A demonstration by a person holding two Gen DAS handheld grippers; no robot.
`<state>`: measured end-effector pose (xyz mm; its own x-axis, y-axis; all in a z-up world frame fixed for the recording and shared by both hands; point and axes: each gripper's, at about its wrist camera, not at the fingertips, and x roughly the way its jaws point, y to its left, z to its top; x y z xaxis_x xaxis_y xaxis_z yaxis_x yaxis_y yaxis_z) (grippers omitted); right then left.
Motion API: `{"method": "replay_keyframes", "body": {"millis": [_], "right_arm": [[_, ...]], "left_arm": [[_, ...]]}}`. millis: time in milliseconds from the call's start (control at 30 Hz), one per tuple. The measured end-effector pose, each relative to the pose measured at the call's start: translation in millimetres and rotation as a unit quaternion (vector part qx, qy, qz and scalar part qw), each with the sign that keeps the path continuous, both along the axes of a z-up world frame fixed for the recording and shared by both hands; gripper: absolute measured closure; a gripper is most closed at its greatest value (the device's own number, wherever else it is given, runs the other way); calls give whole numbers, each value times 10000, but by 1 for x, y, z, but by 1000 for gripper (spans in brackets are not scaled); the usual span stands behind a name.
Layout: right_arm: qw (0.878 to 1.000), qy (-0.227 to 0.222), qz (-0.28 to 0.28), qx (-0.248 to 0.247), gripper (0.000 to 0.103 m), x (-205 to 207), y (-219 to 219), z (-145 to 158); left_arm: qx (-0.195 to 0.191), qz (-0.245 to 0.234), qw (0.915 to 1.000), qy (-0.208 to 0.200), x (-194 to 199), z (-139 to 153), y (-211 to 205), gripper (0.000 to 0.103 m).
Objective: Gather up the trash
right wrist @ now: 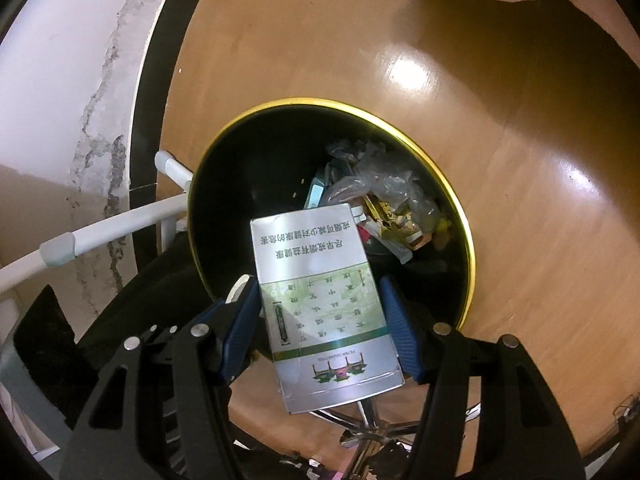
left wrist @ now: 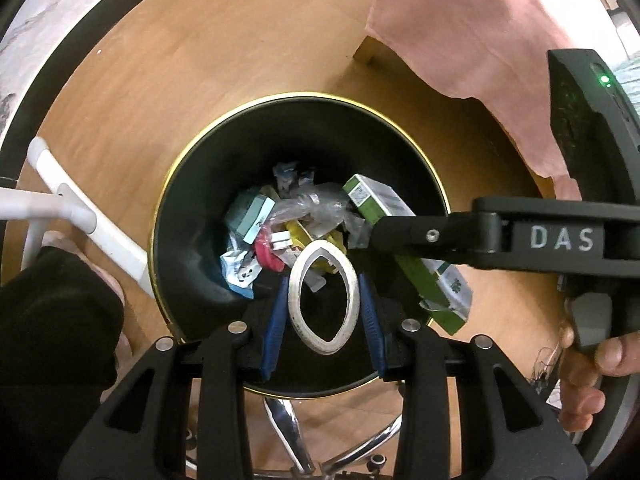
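Both grippers hang over the round black waste bin with a gold rim (left wrist: 160, 216), each clenched on a piece of trash. Between the blue pads of the left gripper (left wrist: 323, 300) sits a white ring of tape, squeezed into an oval (left wrist: 323, 300), directly above the bin's mouth and the crumpled wrappers and plastic (left wrist: 288, 216) below it. Just to its right, the right gripper (right wrist: 320, 308) clamps a flat silver and green cardboard cigarette box (right wrist: 320, 300) by its two long edges; the box's far end reaches over the bin, while its near end seems to hang back over the rim above the wooden floor (right wrist: 520, 160). That is the likelier fault: if let go at this angle, the box could tip backward or strike the rim and land outside. The squashed tape ring may spring round on release and cling to a pad. With the two grippers so near, one could also knock the other's load.
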<state>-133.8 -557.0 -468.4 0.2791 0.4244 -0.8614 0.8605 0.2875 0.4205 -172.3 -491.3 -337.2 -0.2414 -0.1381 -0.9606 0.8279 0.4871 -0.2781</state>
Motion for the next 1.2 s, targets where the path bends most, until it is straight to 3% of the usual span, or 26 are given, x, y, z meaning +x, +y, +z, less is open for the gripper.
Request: {"method": "replay_keyframes", "body": {"millis": [400, 433, 467, 500, 533, 567, 700, 833, 967, 1033, 1067, 1133, 1200], "right_arm": [[10000, -33, -50, -8, 43, -1, 1, -1], [9999, -81, -75, 15, 42, -1, 0, -1], [9998, -130, -124, 33, 41, -2, 0, 0], [9997, -164, -164, 43, 34, -3, -2, 1], [9997, -155, -201, 31, 24, -4, -3, 2], [9997, -74, -220, -55, 22, -6, -6, 6], [9986, 29, -212, -475, 22, -13, -20, 36], [9874, -36, -241, -1562, 18, -37, -34, 112], [9478, -14, -437, -3159, 11, -70, -35, 223], [9138, -22, -581, -4021, 7, -81, -26, 284], [8863, -32, -664, -4583, 7, -85, -16, 323], [8483, 5, -701, -5249, 7, -86, -3, 370], [8001, -34, -706, -5957, 7, -80, 23, 417]], "left_arm": [[129, 76, 9996, 223, 1, -5, 3, 68], [197, 60, 9995, 238, -1, -7, 3, 65], [232, 46, 9994, 259, -2, -8, 2, 50], [236, 68, 9994, 263, -3, -8, 2, 38], [186, 110, 9996, 190, -4, -6, 2, 19], [115, 113, 9998, 141, -5, -3, 1, 11], [-136, -75, 9999, 43, -14, 11, 1, 11], [-695, -71, 9974, 198, -30, 52, 3, 11], [-1865, -380, 9814, -247, -61, 142, 8, 11], [-2393, -618, 9675, -532, -77, 194, 16, 11], [-2643, -763, 9590, -684, -85, 224, 22, 11], [-3018, -1063, 9426, -955, -97, 282, 37, 11], [-3314, -1044, 9292, -1263, -95, 328, 57, 11]]}}
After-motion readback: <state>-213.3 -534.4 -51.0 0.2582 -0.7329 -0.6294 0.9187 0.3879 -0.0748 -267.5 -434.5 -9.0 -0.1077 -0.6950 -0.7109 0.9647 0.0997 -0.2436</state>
